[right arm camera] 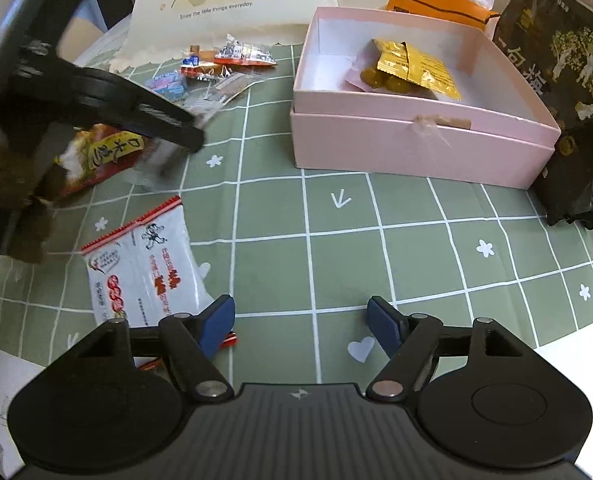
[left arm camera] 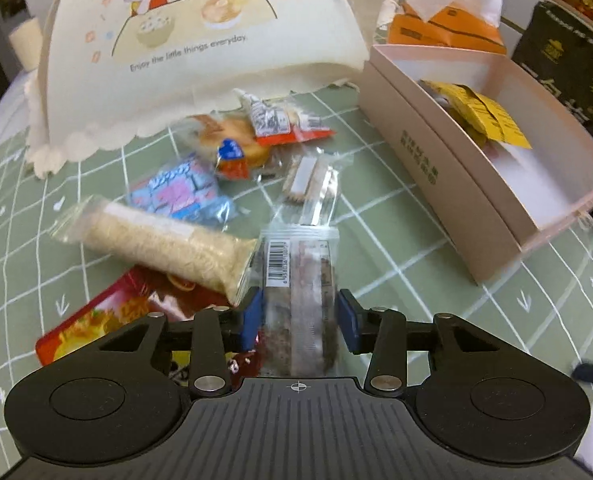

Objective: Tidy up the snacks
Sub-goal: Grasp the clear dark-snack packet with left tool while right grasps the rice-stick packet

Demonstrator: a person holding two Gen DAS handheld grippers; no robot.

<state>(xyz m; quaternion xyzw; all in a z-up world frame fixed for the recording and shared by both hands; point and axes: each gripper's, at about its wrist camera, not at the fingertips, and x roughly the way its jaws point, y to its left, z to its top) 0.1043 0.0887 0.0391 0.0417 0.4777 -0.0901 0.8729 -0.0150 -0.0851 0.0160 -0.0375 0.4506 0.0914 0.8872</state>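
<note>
**Snack stock on the green gridded surface, with both grippers**

Our left gripper point(left arm camera: 299, 322) has its blue pads point(left arm camera: 252, 320) either side of a clear-wrapped dark snack bar with a barcode label point(left arm camera: 300, 280); we cannot tell whether the pads actually press on the wrapper. Just left of the bar lies a clear bag of pale crumbly cake point(left arm camera: 168, 244), resting partly on a red printed snack packet point(left arm camera: 96, 324). Beyond these, toward the cream cartoon-printed food cover point(left arm camera: 200, 48), we list a pink-and-blue candy packet point(left arm camera: 176, 192), a clear-wrapped wafer piece point(left arm camera: 308, 180), a golden pastry in clear film point(left arm camera: 224, 144) and a red-and-silver wrapped sweet point(left arm camera: 280, 124).

Our right gripper point(right arm camera: 300, 324) stands wide apart, holding nothing, low over the green gridded surface point(right arm camera: 376, 260). A white sachet with red edging and red print point(right arm camera: 148, 268) lies at its left finger. Farther off sits the open pink cardboard box point(right arm camera: 416, 144), containing a gold foil packet point(right arm camera: 412, 66) and green wrapped sweets point(right arm camera: 384, 80). An orange tissue pack point(right arm camera: 440, 4) stands behind the box, and a black printed bag point(right arm camera: 568, 92) beside it on the right.
</note>
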